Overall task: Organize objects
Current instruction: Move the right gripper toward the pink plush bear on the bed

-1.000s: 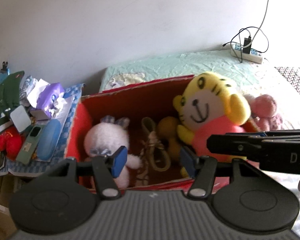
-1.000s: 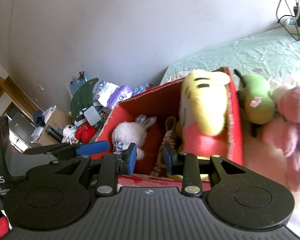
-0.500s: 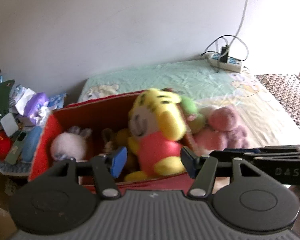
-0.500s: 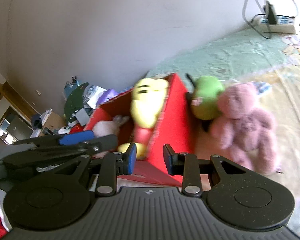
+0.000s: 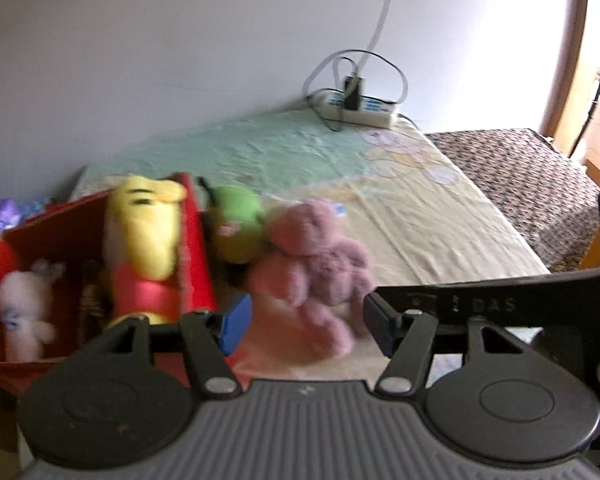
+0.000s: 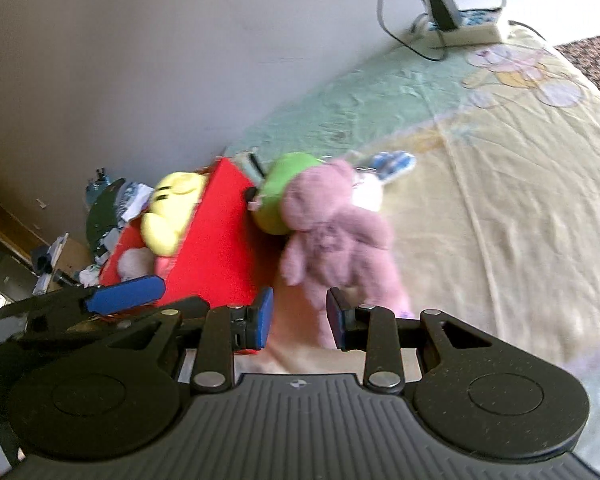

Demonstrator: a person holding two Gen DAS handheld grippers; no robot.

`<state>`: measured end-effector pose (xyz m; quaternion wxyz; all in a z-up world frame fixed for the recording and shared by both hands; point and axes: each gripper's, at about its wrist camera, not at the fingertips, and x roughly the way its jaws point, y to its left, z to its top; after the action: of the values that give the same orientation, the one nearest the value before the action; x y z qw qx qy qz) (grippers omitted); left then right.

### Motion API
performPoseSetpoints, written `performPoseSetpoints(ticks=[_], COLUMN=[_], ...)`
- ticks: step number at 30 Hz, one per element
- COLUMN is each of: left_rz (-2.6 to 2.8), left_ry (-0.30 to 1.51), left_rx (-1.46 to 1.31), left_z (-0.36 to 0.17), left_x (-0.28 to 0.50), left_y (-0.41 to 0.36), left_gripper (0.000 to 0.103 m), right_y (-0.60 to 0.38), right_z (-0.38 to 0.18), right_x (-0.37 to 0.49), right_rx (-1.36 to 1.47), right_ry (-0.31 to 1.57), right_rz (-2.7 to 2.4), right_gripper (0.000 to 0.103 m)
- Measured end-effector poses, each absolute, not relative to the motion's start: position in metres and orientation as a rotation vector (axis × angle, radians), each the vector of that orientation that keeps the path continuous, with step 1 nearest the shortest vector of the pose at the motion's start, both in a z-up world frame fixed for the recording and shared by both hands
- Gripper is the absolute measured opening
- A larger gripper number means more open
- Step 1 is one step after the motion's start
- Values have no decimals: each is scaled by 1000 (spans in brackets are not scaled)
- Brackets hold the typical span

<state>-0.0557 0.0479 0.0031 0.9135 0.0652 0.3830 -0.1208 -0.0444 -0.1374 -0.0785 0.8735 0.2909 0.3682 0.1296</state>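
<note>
A red box stands on the bed and holds a yellow tiger plush, a white bunny plush and a brown toy. Right of the box lie a green plush and a pink teddy bear. My left gripper is open and empty, just short of the pink bear. My right gripper is open and empty, with the bear's legs just beyond its fingertips.
A white power strip with cables lies at the far end of the bed by the wall. A cluttered side table stands left of the box. A brown patterned cover lies at the right of the bed.
Both grippers have swung right, from facing into the red box to facing the pink bear beside it. The right gripper's jaws have opened a little wider.
</note>
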Motion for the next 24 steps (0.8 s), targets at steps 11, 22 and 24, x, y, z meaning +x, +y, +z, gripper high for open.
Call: performPoseSetpoints(ticks=[11,22,24], left_rz=[-290,-239,-234], left_ry=[865,903,908], left_rx=[64,59,64], left_z=[-36,-59,-61], left_x=[-28,11,16], left_y=[27,24,24], left_gripper=[84,90,90], right_y=[-173,-181,-180], right_z=[-103,-118,-121], right_x=[-29,18,25], right_rx=[658,679,674], right_ry=[817,837,841], right_rz=[245,283,288], right_gripper=[38,45,45])
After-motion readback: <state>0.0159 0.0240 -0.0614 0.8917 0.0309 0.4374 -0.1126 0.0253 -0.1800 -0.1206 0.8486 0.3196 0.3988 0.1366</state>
